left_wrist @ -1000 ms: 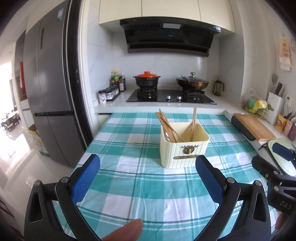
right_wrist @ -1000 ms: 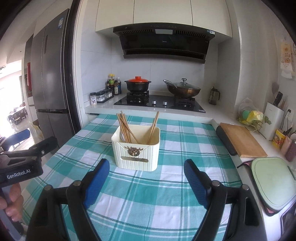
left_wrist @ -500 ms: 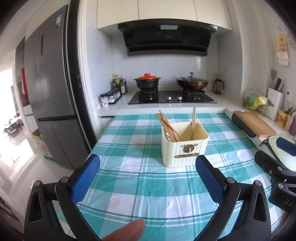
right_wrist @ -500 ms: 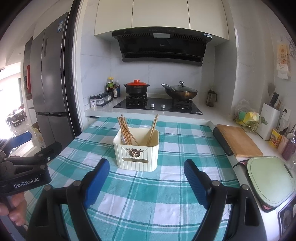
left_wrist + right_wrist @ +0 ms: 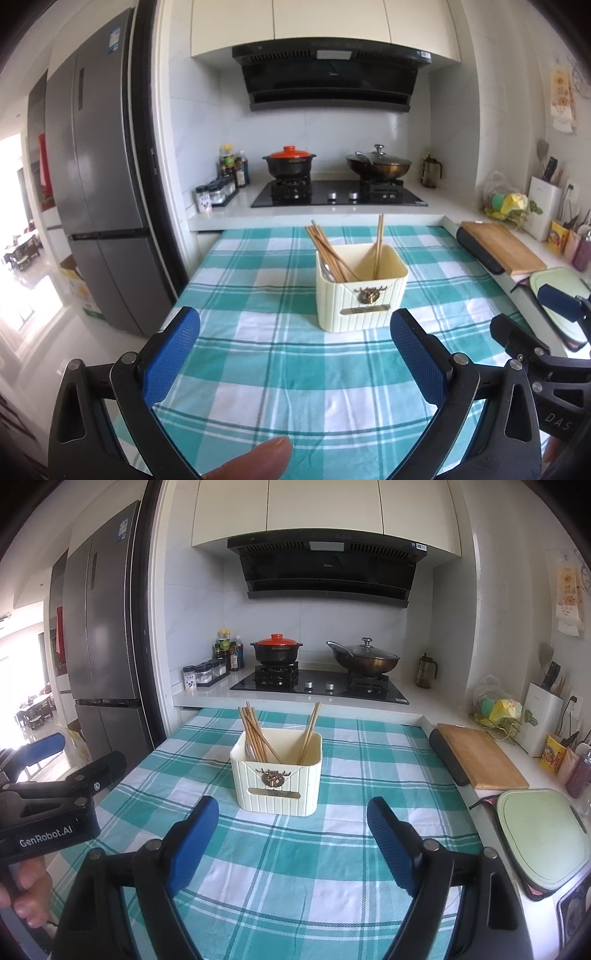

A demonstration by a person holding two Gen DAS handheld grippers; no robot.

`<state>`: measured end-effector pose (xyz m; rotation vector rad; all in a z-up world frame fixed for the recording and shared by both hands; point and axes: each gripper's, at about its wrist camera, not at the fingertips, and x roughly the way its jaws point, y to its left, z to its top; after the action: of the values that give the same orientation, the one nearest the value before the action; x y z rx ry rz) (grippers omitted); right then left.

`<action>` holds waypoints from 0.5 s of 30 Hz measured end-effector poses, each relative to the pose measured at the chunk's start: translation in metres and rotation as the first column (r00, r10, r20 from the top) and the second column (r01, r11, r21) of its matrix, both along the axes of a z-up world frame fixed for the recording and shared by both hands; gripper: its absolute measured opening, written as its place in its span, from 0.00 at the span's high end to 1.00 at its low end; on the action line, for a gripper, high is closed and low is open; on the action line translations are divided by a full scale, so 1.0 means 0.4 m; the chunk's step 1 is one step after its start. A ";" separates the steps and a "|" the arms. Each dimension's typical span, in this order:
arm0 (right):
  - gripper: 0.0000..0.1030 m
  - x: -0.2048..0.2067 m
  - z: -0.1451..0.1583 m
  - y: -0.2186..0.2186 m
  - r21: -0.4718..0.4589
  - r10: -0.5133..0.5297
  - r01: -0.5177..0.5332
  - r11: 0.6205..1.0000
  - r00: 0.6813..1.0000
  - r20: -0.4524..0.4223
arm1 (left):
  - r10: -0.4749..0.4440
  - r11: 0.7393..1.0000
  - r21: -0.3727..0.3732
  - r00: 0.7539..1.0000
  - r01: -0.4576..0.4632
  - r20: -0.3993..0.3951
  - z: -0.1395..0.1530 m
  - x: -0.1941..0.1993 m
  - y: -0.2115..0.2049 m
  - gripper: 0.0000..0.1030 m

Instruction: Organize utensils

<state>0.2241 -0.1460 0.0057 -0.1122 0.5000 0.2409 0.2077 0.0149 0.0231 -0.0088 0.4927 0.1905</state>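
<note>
The left gripper (image 5: 295, 338) has its jaws wide open and nothing is between them; only the checked cloth of the desk (image 5: 258, 369) shows in the gap. The right gripper (image 5: 291, 821) also has its jaws wide open and empty. Both hover above the near part of the desk, side by side.

Ahead of the jaws, not touching them, stands the cream utensil holder (image 5: 277, 786) upright on the cloth. For the left gripper it is ahead and a little toward the right jaw; for the right gripper it is ahead and slightly toward the left jaw. Inside it a bundle of chopsticks (image 5: 255, 734) leans in the left part, and another pair of chopsticks (image 5: 309, 734) leans in the right part.
</note>
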 end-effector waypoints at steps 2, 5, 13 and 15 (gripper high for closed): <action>0.18 -0.001 0.000 0.001 0.000 0.002 -0.002 1.000 1.000 -0.002 | 0.004 1.000 0.004 1.000 -0.004 0.000 0.000 -0.001 -0.001 0.00; 0.18 -0.002 0.001 0.001 -0.001 0.003 -0.003 1.000 1.000 0.001 | 0.006 1.000 0.007 1.000 -0.006 -0.008 -0.002 0.001 -0.004 0.00; 0.18 -0.012 0.011 0.005 0.004 0.011 -0.011 1.000 1.000 0.011 | 0.007 1.000 0.002 1.000 -0.007 -0.014 -0.004 0.002 -0.001 0.00; 0.18 -0.013 0.011 0.007 0.002 0.013 -0.013 1.000 1.000 0.012 | 0.008 1.000 -0.001 1.000 -0.008 -0.014 -0.005 0.001 0.001 0.00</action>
<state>0.2187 -0.1430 0.0101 -0.1150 0.4876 0.2536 0.2081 0.0154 0.0213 -0.0107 0.5067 0.1984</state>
